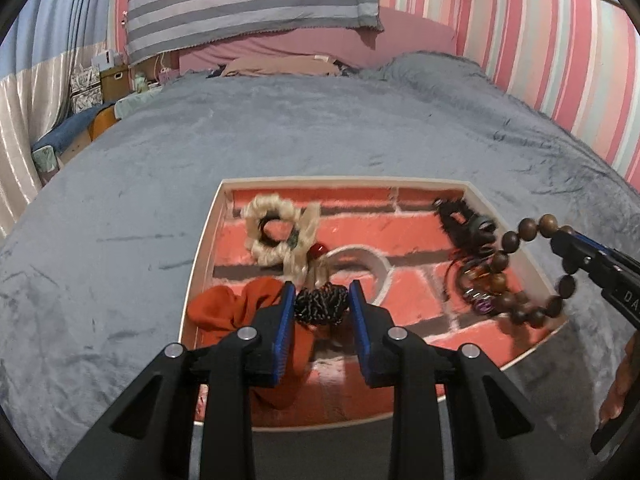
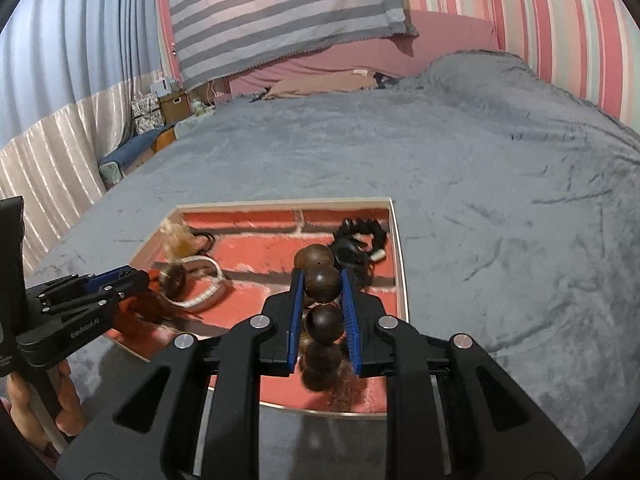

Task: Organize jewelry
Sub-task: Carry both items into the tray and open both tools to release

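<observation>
A grey plush blanket [image 1: 280,128] is covering the bed, pink striped walls behind; on it a brick-lined tray [image 1: 208,240] is already holding scrunchies; the left gripper [image 1: 322,308] is clamping what looks like a black beaded scrunchie [image 1: 320,306], the right gripper [image 2: 322,312] is clamping a wooden bead bracelet [image 2: 322,284] above the tray; both are seemingly awaiting placement.

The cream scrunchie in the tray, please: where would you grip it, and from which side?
Probably grip the fluffy ring of the cream scrunchie on its left arc, from above: it lies flat, and its right side touches a bow and red bead.
</observation>
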The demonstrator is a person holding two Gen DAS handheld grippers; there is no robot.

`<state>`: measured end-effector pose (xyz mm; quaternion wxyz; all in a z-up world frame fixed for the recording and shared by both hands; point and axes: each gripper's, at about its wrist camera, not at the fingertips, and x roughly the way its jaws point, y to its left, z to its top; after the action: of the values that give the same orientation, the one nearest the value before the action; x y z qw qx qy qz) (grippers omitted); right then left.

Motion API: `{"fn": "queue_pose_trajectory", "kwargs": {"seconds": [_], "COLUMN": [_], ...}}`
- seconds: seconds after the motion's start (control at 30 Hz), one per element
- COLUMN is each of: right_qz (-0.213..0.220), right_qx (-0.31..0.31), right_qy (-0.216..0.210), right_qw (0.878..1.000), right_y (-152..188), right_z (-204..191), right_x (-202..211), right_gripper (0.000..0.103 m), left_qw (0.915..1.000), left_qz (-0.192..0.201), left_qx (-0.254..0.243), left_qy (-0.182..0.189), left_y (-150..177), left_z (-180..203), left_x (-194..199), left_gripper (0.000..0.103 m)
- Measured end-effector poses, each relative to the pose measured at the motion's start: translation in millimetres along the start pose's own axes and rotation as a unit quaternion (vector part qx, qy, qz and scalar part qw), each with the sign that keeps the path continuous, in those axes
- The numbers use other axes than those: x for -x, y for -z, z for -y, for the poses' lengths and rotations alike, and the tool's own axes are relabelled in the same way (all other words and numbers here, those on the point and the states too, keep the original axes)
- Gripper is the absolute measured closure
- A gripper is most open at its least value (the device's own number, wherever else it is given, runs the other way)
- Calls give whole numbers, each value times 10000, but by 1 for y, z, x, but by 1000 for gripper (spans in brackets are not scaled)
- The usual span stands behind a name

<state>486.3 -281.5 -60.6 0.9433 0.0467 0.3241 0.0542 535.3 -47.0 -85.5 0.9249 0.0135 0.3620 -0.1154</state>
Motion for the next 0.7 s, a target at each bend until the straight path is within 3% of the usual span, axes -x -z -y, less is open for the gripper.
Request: {"fn": "queue_pose_trajectory", "kwargs": {"seconds": [0.2, 0.6, 0.7], "right_qz": [-293, -675, -744], "right_qx": [-2, 19, 66], "right_qy": [324, 542, 579], "right_qw": [9990, 9962, 9955], "right_y": [18, 41, 41], "right_z": [10, 8, 6], "right_x": [-24, -45, -47], "right_gripper": [84, 83, 83], "left_qw": [9999, 9994, 9992], "left_qz": [68, 118, 73], "left_qx": [-27, -84, -46], "left_qy": [-128, -329, -395], "left_y": [8, 23, 27], "left_z": [-4, -10, -13], "left_x": [-8, -2, -2], "left_gripper": [74, 72, 66]}}
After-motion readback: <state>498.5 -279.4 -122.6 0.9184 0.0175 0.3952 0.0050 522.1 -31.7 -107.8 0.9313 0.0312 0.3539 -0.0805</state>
